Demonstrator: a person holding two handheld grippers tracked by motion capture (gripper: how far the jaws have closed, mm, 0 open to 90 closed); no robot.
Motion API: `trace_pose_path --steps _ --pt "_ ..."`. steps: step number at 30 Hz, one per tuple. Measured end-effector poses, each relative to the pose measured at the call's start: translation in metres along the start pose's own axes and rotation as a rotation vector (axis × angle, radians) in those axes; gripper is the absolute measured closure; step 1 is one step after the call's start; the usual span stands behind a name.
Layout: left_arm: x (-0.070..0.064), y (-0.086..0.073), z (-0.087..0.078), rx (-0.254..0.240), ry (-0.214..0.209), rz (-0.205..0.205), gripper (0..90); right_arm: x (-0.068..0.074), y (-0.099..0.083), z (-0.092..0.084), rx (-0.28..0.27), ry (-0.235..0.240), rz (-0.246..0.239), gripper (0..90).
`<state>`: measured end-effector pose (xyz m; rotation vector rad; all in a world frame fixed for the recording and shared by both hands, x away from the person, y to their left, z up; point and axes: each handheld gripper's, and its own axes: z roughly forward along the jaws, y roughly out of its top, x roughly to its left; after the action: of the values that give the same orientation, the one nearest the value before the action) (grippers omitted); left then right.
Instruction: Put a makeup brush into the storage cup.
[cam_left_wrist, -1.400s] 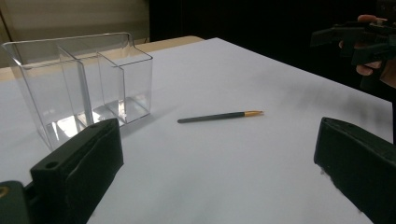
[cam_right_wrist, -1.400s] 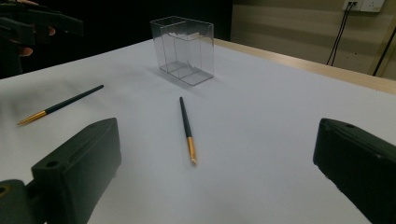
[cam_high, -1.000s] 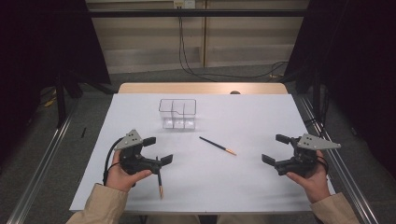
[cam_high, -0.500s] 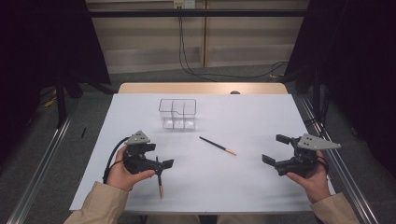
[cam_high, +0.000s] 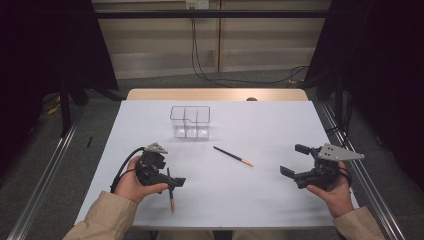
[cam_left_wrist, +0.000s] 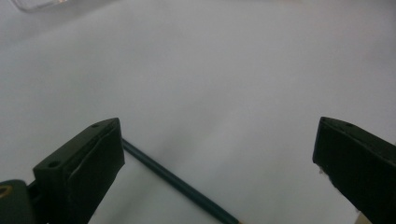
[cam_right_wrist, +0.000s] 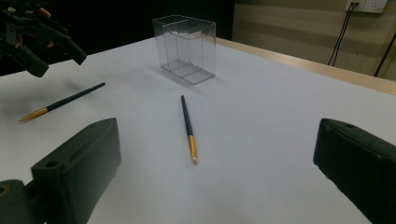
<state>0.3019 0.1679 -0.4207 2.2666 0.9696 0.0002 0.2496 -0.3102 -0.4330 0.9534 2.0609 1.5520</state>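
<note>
Clear plastic, the divided box (cam_high: 190, 121) stands upper centre of the high view holding nothing, the wide-open left gripper (cam_high: 170, 176) low over a dark gold-tipped brush (cam_high: 170, 192), which crosses the left gripper view's bottom (cam_left_wrist: 177, 182); the right gripper (cam_high: 295, 161) gapes empty, a second brush (cam_right_wrist: 188, 127) mid-frame in its view.

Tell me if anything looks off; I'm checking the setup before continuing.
Nothing stands out. The clear box stands upright, and both brushes lie flat on the white table, intact. Both grippers are open.
</note>
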Motion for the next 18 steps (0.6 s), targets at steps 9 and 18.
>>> trace_pose_path --steps 9,18 --pt "-0.003 0.004 0.006 0.172 0.019 -0.033 1.9 0.0 0.0 0.0 0.0 0.001 0.001 0.2" --pt "-0.005 0.008 0.014 0.3 0.044 -0.063 1.9 -0.001 0.0 -0.001 -0.002 -0.007 0.001 0.2"
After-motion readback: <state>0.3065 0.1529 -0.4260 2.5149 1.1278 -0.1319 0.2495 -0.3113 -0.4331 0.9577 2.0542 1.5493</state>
